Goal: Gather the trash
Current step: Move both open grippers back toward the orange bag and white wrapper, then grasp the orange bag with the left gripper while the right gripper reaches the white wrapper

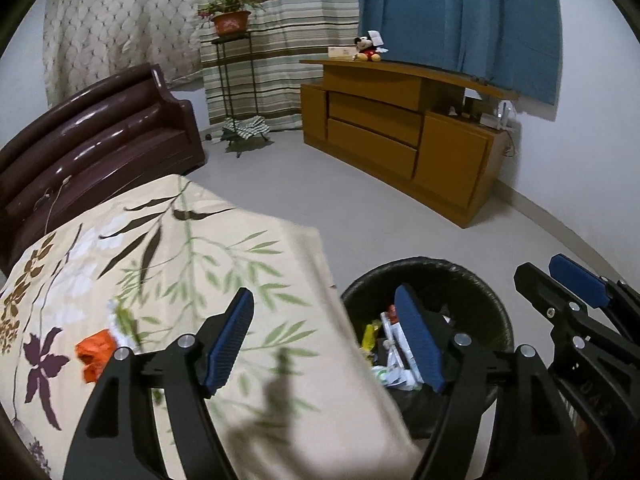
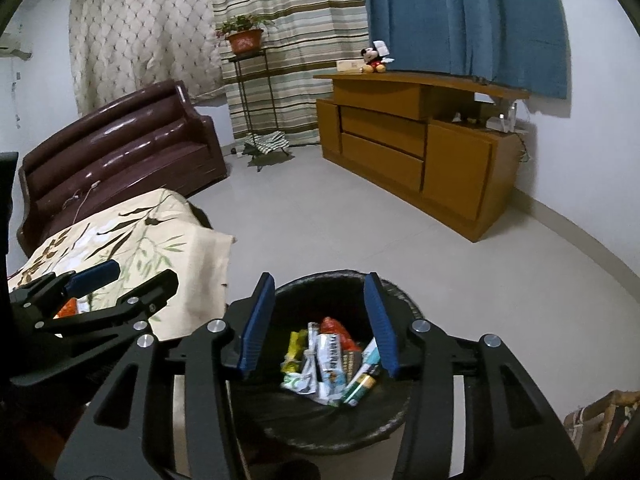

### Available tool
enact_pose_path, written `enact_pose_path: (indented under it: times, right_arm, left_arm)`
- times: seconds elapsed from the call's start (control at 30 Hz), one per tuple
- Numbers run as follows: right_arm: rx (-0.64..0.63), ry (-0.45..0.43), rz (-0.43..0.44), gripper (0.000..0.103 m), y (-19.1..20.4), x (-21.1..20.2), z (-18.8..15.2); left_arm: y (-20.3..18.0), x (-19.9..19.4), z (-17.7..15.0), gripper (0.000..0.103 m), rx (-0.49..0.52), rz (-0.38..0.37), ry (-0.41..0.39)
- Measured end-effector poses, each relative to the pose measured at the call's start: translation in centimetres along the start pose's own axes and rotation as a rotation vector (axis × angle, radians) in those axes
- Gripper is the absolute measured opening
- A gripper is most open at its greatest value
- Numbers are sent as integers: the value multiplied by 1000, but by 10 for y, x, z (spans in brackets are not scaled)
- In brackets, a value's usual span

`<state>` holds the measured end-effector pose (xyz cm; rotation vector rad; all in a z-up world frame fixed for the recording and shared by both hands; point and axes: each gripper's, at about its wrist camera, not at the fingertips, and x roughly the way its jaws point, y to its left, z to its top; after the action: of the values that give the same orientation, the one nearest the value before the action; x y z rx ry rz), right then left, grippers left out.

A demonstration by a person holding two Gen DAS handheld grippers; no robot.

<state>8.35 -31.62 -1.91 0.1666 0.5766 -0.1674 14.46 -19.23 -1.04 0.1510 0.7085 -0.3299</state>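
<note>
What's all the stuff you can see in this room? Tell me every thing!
bin: one, black, on the floor by the table
trash: several wrappers, mixed colours, inside the bin
orange wrapper: one, on the floral cloth
cloth: one, cream with leaves, covering the table
sofa: one, dark brown, behind the table
cabinet: one, wooden, by the wall
toy: one, red and black, on the cabinet
plant: one, orange pot, on a stand
curtains: three, patterned, striped, blue
left gripper: open, empty
right gripper: open, above the bin
</note>
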Motion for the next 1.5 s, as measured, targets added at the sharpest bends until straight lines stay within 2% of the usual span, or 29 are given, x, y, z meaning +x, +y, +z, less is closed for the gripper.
enact_pose_path:
  times: [0.5, 0.77, 0.93, 1.13, 1.17, 1.27, 1.5]
  right_arm:
    - [-81, 34, 128, 46, 71, 1, -5]
    - [-115, 49, 171, 46, 100, 2, -8]
    - [-123, 61, 180, 46, 107, 5, -10]
    - [-109, 81, 198, 46, 107, 11, -10]
    - [-110, 82, 198, 46, 107, 11, -11]
    - [-113, 84, 200, 46, 107, 11, -11]
    - [-116, 85, 202, 46, 109, 12, -12]
  left_arm:
    - [86, -28, -28, 71, -90, 126, 27]
    - [128, -30, -37, 71, -157, 179, 48]
    - [144, -25, -43, 72, -196, 172, 74]
    - [147, -19, -44, 72, -204, 138, 102]
    - [147, -19, -45, 70, -204, 127, 104]
    - [149, -17, -46, 56, -215, 68, 126]
    - [149, -23, -49, 51, -194, 28, 109]
